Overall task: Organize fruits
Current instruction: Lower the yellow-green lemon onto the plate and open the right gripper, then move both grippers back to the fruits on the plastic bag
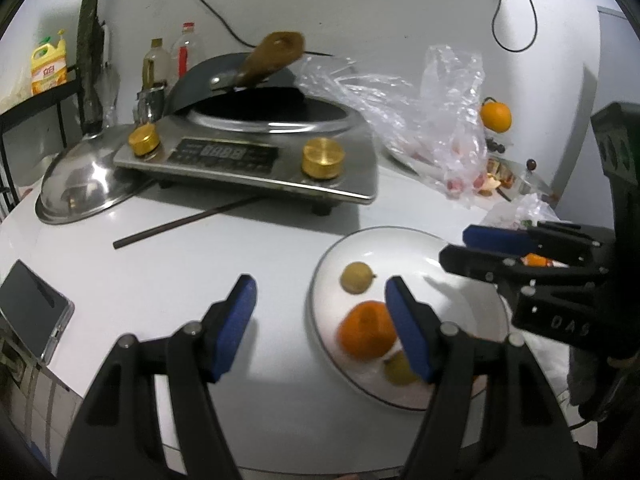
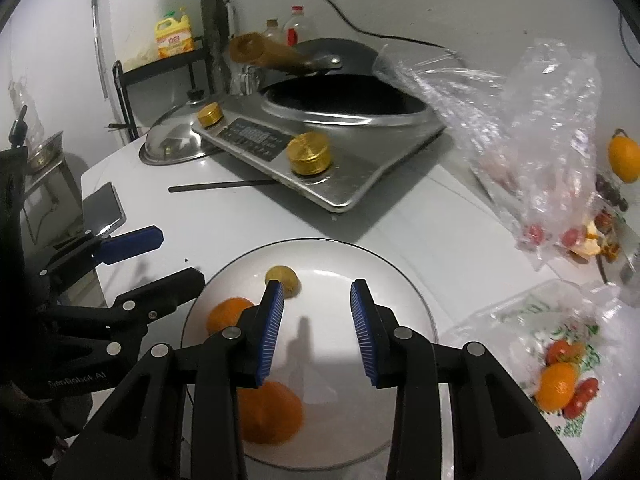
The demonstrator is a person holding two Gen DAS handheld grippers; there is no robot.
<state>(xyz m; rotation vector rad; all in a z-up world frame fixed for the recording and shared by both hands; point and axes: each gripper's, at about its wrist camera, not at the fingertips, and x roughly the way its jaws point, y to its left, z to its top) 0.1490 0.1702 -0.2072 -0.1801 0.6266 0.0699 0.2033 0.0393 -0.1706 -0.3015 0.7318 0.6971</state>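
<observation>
Both grippers empty: L gripper (image 1: 320,328) jaws wide, R gripper (image 2: 318,328) part-open over plate (image 2: 400,276). Oranges (image 2: 272,412) plated. Next: more fruit in printed bag (image 2: 560,380); approach slow, grip gently.

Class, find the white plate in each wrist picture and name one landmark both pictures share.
Left wrist view: white plate lower right, behind the gripper's right finger.
Right wrist view: white plate bottom centre, under the fingers.
Shared landmark: front gold knob.
</observation>
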